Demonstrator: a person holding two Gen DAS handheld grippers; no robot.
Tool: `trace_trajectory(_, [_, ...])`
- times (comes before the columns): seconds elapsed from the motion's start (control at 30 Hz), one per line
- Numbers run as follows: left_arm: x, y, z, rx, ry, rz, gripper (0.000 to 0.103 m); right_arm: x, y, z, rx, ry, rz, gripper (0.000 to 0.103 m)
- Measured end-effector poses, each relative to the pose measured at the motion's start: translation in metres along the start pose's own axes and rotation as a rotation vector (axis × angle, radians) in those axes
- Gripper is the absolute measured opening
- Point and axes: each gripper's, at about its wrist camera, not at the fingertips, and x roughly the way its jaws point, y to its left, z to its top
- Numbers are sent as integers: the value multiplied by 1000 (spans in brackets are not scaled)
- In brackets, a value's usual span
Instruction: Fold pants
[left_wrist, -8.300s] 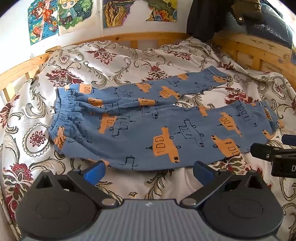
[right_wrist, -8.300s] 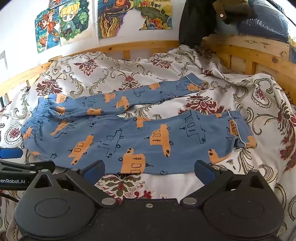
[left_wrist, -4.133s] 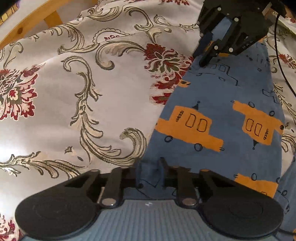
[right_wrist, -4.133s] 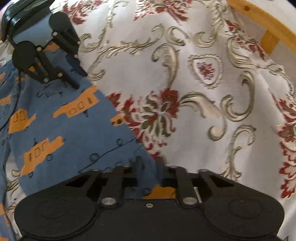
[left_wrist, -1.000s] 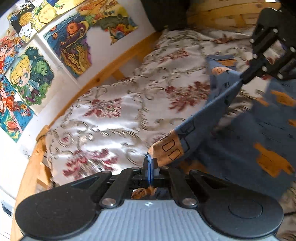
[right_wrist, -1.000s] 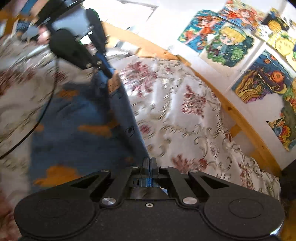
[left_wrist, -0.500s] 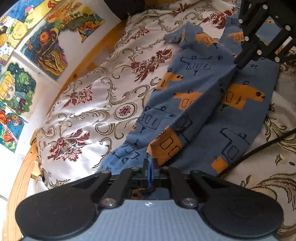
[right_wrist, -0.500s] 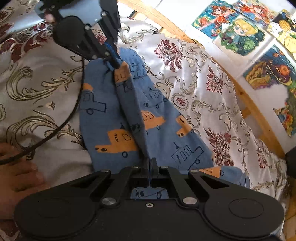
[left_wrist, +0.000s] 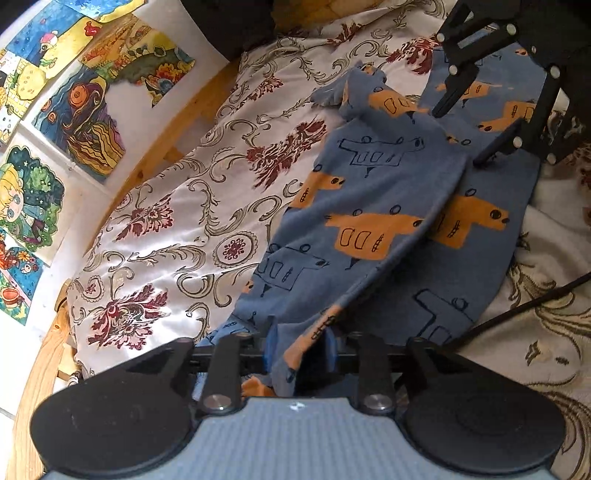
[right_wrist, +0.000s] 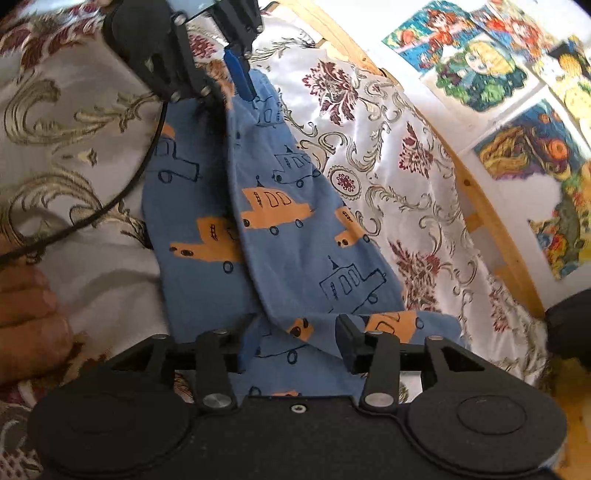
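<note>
Both grippers, the left gripper (left_wrist: 298, 345) and the right gripper (right_wrist: 295, 341), have fingers spread around the blue car-print cotton pants (left_wrist: 373, 221); withdraw gently, without dragging the folded leg lying between them.

The pants (left_wrist: 373, 221) are laid lengthwise on the bedspread (left_wrist: 177, 221), one leg folded over the other. The left gripper (left_wrist: 299, 345) is placed at one end, the right gripper (right_wrist: 295, 338) at the opposite end, with posters (left_wrist: 92, 96) hung behind the bed
</note>
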Motion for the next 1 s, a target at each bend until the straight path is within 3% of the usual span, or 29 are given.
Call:
trace_trajectory(0.1, [1, 0, 0, -7, 9, -17, 13, 4, 7, -1, -54, -11, -29, 39])
trace_trajectory(0.17, [0, 0, -1, -10, 10, -25, 5, 7, 11, -2, -79, -17, -33, 19])
trace_trajectory(0.2, [-1, -1, -2, -11, 7, -29, 3, 7, 12, -3, -84, -19, -26, 2])
trace_trajectory(0.47, [-18, 3, -10, 6, -47, -43, 1, -19, 9, 7, -91, -16, -52, 1])
trace_trajectory(0.67, [-21, -5, -25, 109, -64, -49, 1, -45, 32, 26, -97, 32, -29, 1])
trace_trajectory(1.0, [-17, -16, -36, 185, -63, -120, 1, -41, 55, 29, -40, 123, 7, 0])
